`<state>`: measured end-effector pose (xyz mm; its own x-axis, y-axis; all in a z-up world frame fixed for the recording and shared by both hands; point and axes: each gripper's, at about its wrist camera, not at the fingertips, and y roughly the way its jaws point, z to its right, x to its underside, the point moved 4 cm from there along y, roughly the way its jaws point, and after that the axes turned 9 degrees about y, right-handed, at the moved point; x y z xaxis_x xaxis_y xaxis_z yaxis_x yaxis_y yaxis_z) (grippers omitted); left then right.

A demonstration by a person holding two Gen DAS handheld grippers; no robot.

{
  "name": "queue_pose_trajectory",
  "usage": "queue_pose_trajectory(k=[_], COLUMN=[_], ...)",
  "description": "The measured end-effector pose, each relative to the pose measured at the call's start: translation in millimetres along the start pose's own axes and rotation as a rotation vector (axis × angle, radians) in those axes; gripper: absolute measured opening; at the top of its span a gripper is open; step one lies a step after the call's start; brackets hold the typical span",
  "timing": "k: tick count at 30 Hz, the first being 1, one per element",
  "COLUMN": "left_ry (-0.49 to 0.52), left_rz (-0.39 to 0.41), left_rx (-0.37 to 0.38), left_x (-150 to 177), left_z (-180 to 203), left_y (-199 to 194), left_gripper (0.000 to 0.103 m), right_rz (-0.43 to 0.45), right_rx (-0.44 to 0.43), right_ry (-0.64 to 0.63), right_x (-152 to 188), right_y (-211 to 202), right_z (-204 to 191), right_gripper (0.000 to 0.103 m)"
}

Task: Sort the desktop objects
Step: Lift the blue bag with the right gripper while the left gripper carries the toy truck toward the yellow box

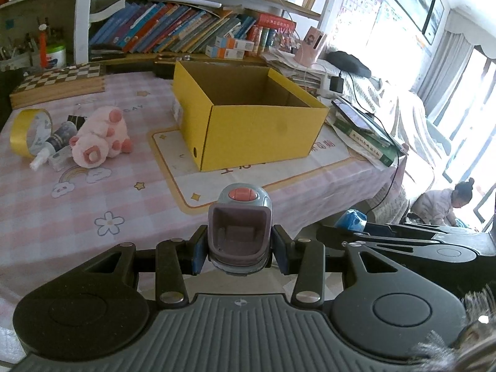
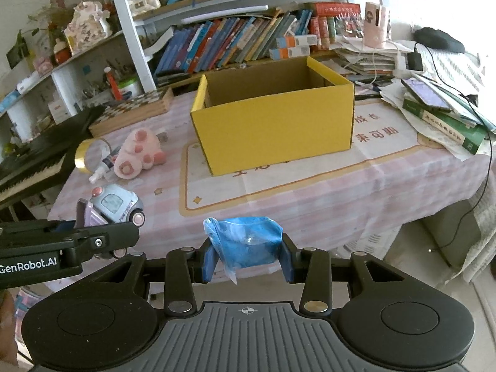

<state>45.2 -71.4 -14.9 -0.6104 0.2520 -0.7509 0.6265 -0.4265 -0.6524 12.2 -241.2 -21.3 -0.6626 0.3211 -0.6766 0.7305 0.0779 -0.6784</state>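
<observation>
My left gripper (image 1: 238, 249) is shut on a grey toy truck (image 1: 240, 228) with a pink top button, held above the table's near edge. The truck also shows in the right wrist view (image 2: 113, 204). My right gripper (image 2: 246, 259) is shut on a blue plastic packet (image 2: 245, 241), to the right of the left one. An open yellow cardboard box (image 1: 248, 117) stands empty on the table ahead; it shows in the right wrist view (image 2: 272, 121) too. A pink plush toy (image 1: 99, 138), a gold tape roll (image 1: 29, 131) and a small spray bottle (image 1: 51, 148) lie at the left.
A pink checked tablecloth (image 1: 46, 210) covers the table. A chessboard box (image 1: 59, 82) lies at the back left. Books fill the shelf (image 1: 173, 28) behind. A book stack with a phone (image 1: 362, 127) sits at the right edge. A keyboard (image 2: 34, 161) is at the left.
</observation>
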Motion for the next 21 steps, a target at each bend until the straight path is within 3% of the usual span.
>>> queue_pose_trajectory(k=[21], left_ry=[0.038], left_rz=[-0.026], left_rx=[0.026], left_x=[-28], left_z=[29], left_y=[41], left_gripper=[0.040], right_rz=[-0.018], right_rx=[0.012], right_ry=[0.027], right_x=[-26], right_y=[19], right_z=[39], right_gripper=[0.040])
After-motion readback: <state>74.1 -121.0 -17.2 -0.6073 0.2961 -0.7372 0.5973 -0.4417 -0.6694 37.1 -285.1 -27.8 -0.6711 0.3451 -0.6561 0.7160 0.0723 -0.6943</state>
